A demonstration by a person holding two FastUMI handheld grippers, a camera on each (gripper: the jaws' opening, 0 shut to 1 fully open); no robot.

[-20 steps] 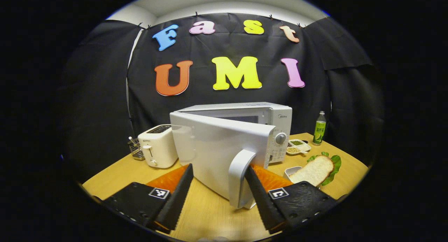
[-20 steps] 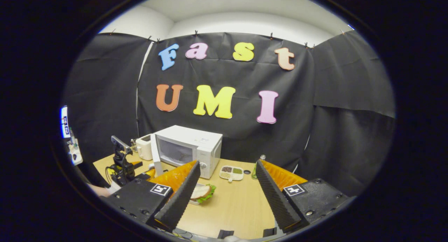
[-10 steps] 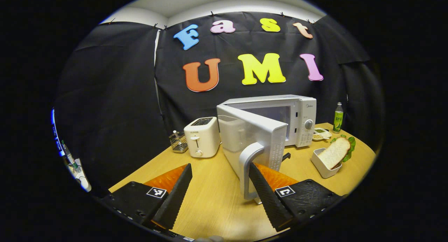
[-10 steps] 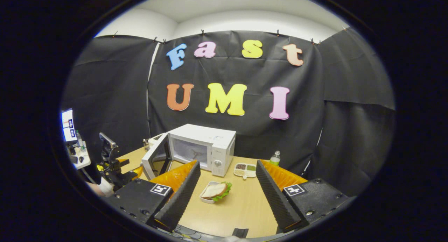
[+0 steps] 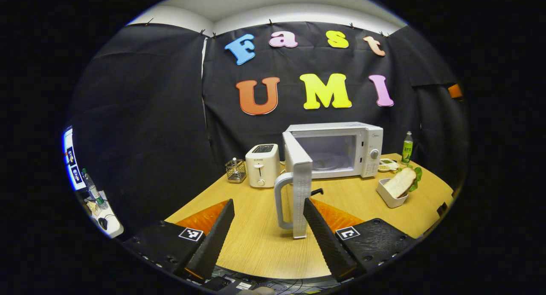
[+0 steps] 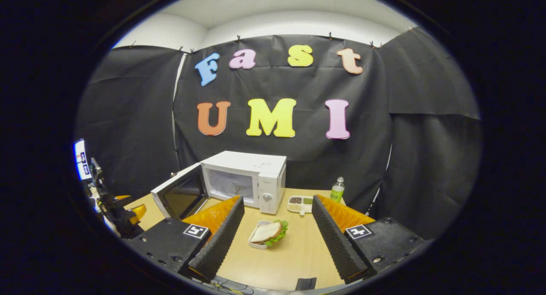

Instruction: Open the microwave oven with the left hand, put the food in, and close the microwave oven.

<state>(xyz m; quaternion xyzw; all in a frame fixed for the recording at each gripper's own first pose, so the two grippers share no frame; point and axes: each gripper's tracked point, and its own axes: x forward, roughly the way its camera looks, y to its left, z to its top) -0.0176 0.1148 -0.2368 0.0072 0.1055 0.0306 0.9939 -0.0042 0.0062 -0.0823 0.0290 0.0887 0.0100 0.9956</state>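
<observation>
The white microwave (image 5: 332, 150) stands at the back of the wooden table (image 5: 256, 244), its door (image 5: 300, 188) swung wide open and edge-on to me. The door's handle (image 5: 279, 201) stands just beyond my left gripper (image 5: 268, 203), which is open and holds nothing. A bread-and-lettuce sandwich in a white container (image 5: 396, 186) sits right of the microwave. In the right gripper view the container (image 6: 266, 234) lies on the table between and beyond the fingers of my right gripper (image 6: 277, 201), which is open and well short of it. The microwave (image 6: 245, 182) and its open door (image 6: 179, 195) are farther back on the left.
A white toaster (image 5: 262, 165) and a wire basket (image 5: 234, 170) stand left of the microwave. A divided dish of seeds (image 6: 300, 204) and a green bottle (image 6: 337, 190) stand to its right. The table's near edge runs just under both grippers.
The microwave door has swung from partly open to wide open. My left gripper has drawn back from the door, its handle now farther off. The right gripper has barely moved.
</observation>
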